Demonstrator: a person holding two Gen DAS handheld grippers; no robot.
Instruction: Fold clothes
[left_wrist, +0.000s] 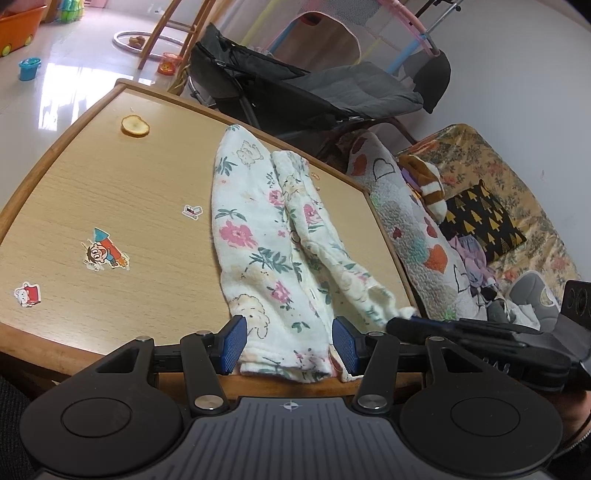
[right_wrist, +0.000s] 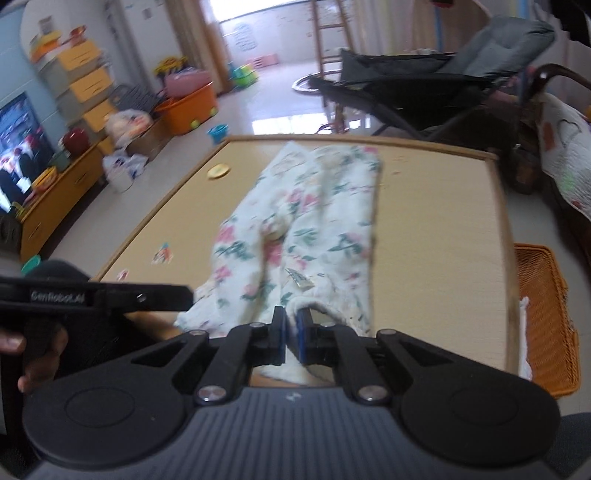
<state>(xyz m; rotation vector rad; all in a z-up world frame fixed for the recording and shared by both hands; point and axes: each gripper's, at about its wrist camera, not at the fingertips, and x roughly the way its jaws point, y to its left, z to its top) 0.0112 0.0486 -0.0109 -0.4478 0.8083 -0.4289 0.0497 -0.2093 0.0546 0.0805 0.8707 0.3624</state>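
Observation:
A white floral garment (left_wrist: 258, 229) lies lengthwise on the wooden table (left_wrist: 110, 177), folded into a long strip, with its near end at the table's front edge. My left gripper (left_wrist: 290, 345) stands open over that near end, one blue pad at each side of the hem. My right gripper (right_wrist: 291, 332) is shut on the garment (right_wrist: 314, 221), with a fold of its near right edge pinched between the pads and lifted a little. In the left wrist view the right gripper (left_wrist: 399, 320) comes in from the right and holds that cloth corner.
A round yellow slice (left_wrist: 135, 126) and several stickers (left_wrist: 105, 251) lie on the table's left part. A grey stroller (left_wrist: 314, 92) stands behind the table. A sofa with a quilt (left_wrist: 406, 206) is on the right. An orange wicker basket (right_wrist: 543, 317) sits by the table's right side.

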